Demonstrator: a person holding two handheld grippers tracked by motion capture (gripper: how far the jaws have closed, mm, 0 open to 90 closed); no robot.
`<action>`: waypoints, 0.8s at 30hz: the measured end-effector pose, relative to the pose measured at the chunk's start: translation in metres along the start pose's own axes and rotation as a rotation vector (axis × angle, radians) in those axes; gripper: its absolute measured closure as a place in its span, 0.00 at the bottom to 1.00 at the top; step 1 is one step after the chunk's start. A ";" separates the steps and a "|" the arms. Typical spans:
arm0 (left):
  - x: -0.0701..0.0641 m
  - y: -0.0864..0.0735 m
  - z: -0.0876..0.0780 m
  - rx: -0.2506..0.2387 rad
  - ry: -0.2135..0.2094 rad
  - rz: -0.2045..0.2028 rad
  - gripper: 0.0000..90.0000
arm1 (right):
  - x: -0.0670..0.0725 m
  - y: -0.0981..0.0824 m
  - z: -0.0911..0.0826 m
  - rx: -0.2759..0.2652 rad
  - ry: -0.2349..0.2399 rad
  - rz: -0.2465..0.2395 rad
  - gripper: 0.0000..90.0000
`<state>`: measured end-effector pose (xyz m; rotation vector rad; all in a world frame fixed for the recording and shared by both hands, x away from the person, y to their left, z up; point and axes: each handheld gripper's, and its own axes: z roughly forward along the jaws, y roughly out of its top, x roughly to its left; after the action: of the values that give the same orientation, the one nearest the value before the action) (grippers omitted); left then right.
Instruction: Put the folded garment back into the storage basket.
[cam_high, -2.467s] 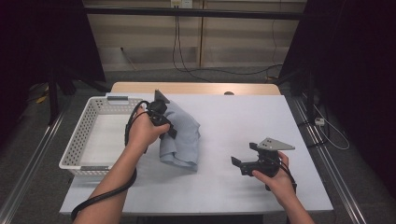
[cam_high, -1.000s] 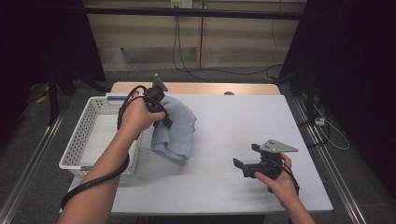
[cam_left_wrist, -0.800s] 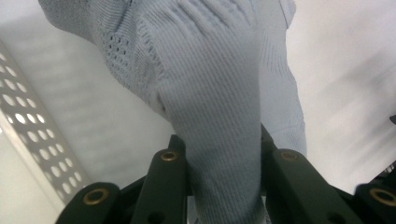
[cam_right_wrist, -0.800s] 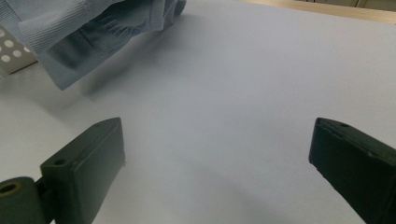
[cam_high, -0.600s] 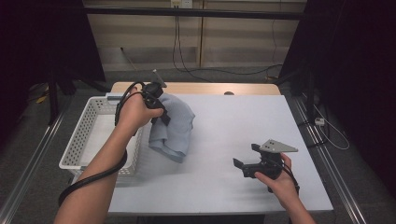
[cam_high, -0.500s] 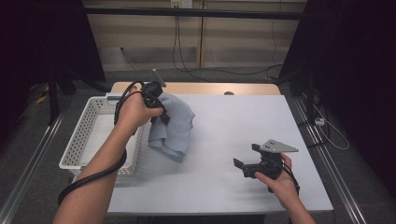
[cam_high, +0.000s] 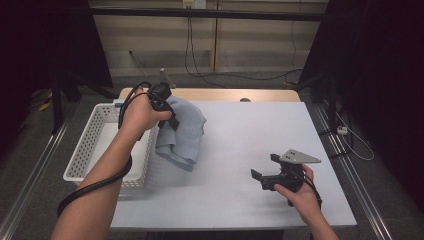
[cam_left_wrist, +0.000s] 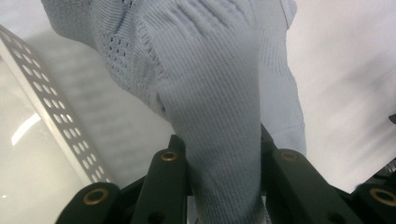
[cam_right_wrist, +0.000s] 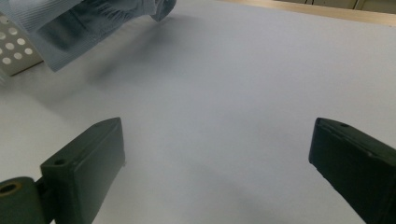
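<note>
Item 1, knit garment (cam_high: 182, 131): pale blue, ribbed, bunched. You carry it clear of the worktop (cam_high: 250, 150), hanging just beside the right wall of the basket. Its lower folds droop toward the worktop; from the high view, whether the lowest edge brushes the surface cannot be told. It hangs as a loose bundle because it is pinched at 1 gathered spot, so the rest falls under its own weight.

Item 2, left tool (cam_high: 167, 112): clenched on the knit garment. In the left gripper view a thick fold (cam_left_wrist: 219, 154) runs down between the 2 black jaws, which press it from both sides. The grip takes a bunched ridge rather than a single layer, which likely keeps the soft knit from slipping out in the air.

Item 3, basket (cam_high: 82, 155): white, perforated, at the left edge of the worktop. Its inside looks bare. It sits right next to the hanging garment, so it is judged to be the place you mean to drop it.

Item 4, right tool (cam_high: 263, 175): released, jaws wide apart with nothing between them, held low near the front right of the worktop, well apart from the garment. You keep it parked there, out of the carrying path.
</note>
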<state>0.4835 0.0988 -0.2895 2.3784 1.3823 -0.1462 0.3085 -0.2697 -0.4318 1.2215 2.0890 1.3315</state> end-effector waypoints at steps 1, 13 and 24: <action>0.000 0.000 -0.001 0.002 0.002 0.001 0.83 | 0.000 0.000 0.000 0.000 0.001 0.000 0.04; 0.004 0.004 -0.008 0.013 0.014 -0.003 0.83 | -0.001 0.000 0.000 -0.002 0.003 0.001 0.04; 0.007 0.007 -0.017 0.024 0.031 -0.003 0.83 | -0.001 0.000 0.000 -0.001 0.006 -0.001 0.04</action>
<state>0.4916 0.1076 -0.2738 2.4082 1.4056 -0.1278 0.3090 -0.2708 -0.4318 1.2175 2.0930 1.3373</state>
